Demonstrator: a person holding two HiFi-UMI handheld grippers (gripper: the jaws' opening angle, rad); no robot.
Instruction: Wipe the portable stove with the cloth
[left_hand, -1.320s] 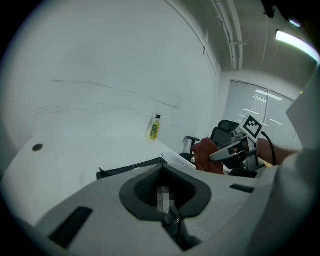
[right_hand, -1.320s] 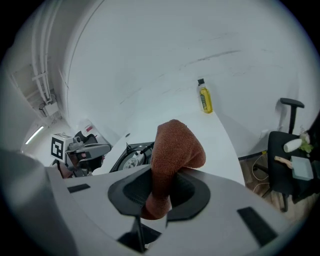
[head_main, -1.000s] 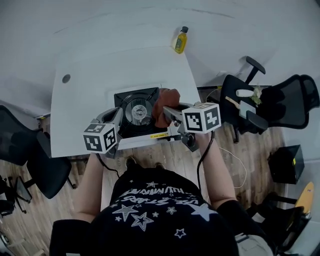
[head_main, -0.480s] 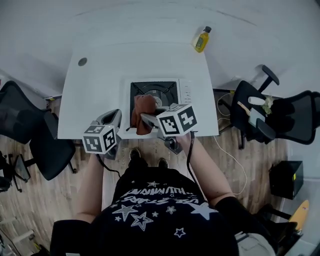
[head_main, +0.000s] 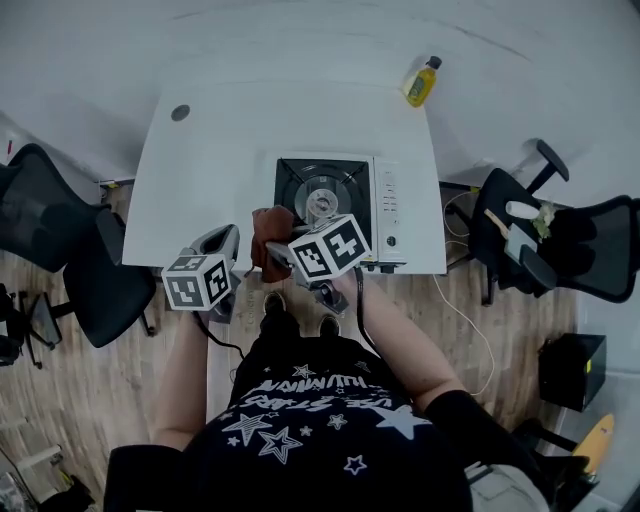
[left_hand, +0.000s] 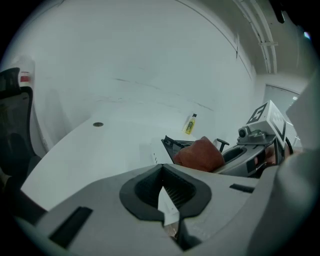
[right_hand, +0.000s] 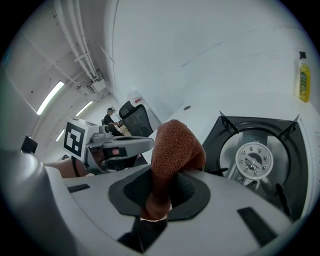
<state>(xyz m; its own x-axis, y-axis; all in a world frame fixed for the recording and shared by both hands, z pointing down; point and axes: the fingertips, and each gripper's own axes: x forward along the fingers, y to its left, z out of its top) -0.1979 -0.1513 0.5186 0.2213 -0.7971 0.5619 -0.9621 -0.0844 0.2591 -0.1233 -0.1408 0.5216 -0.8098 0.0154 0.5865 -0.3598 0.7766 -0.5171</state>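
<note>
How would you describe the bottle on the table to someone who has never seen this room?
Find the white table with the portable stove near its front edge. At the far right corner, beyond the stove, stands a small bottle. It is the only yellow thing there, with a dark cap.

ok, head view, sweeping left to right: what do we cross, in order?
left-hand chair → left gripper → cloth → portable stove → yellow bottle → right-hand chair
</note>
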